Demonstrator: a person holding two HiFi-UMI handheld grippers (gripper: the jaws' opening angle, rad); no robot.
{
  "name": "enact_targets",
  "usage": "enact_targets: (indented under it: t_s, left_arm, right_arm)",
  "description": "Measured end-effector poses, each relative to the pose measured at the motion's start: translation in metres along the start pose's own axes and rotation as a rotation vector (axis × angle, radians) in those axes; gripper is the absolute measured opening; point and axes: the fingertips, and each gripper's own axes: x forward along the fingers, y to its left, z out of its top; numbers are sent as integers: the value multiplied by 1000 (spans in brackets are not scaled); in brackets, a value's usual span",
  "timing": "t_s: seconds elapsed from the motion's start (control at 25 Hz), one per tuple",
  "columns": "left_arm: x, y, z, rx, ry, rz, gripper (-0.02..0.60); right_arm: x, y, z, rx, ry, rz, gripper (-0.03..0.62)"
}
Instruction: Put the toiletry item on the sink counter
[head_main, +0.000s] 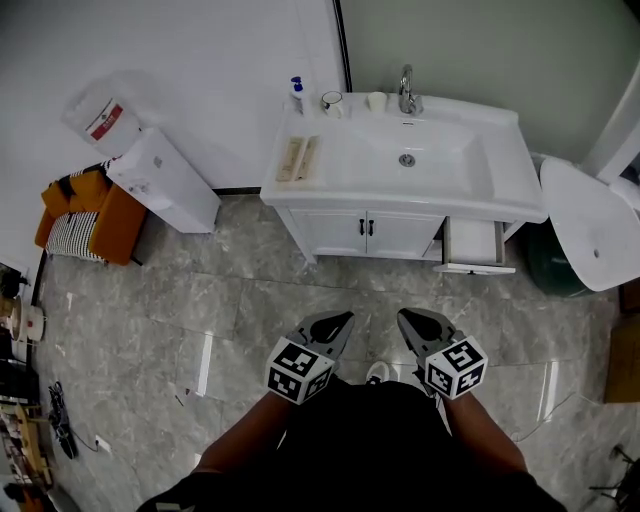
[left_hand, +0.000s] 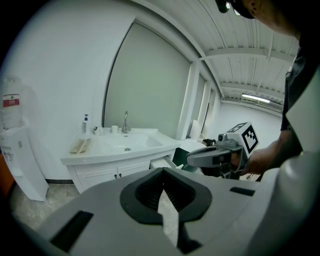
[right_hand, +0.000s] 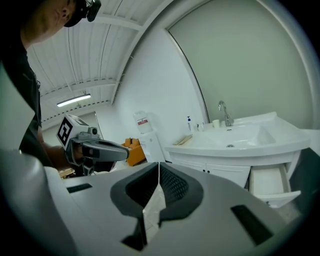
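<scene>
- You are holding the left gripper (head_main: 346, 318) at the lower centre of the head view. Its jaws are pressing fully together with nothing between them.
- You are holding the right gripper (head_main: 404, 317) just beside it, its jaws likewise closed all the way and gripping nothing.
- Each gripper's cube is showing black-and-white square markers, which are patterns, not letters.
- The sink counter (head_main: 500, 185) is sitting at the upper centre, well apart from both grippers across the grey tiled floor.
- A blue-topped pump bottle (head_main: 296, 93) is standing at the counter's back left corner, beside a cup (head_main: 331, 101). It is probably the toiletry item, though it is showing too small to be sure, and no print on it is readable.
- A flat beige item (head_main: 300, 158) is lying along the counter's left side.
- A white water dispenser (head_main: 165, 182) at the upper left is carrying a bottle with a red-and-white label (head_main: 105, 121), whose writing is too small to read.
- A drawer (head_main: 476, 245) is hanging open at the cabinet's right.
</scene>
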Motion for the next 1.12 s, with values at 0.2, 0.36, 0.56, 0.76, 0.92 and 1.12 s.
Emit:
enact_targets:
  t_s: [0.2,0.36,0.56,0.76,0.92,1.12]
  left_arm:
    - [19,-1,8,11,17,8,0]
    - [30,6,13,0,30,16,0]
    - [48,16,23,10,35,-4,0]
    - [71,31,32,22,41,-38,0]
    - [88,57,51,32,31,-52,0]
    - [109,99,74,47,29,-71,0]
  right_arm:
    - [-4,-25,0,25,5,-5,5]
    - [-3,-36,5,34,5,-8,5]
    - [3,-53,7,51,4,-33,5]
    - [17,-71,9,58,13,-59,5]
    - [37,-89,22,54,17,-82,5]
    - [76,-111,42,46,25,-101,5]
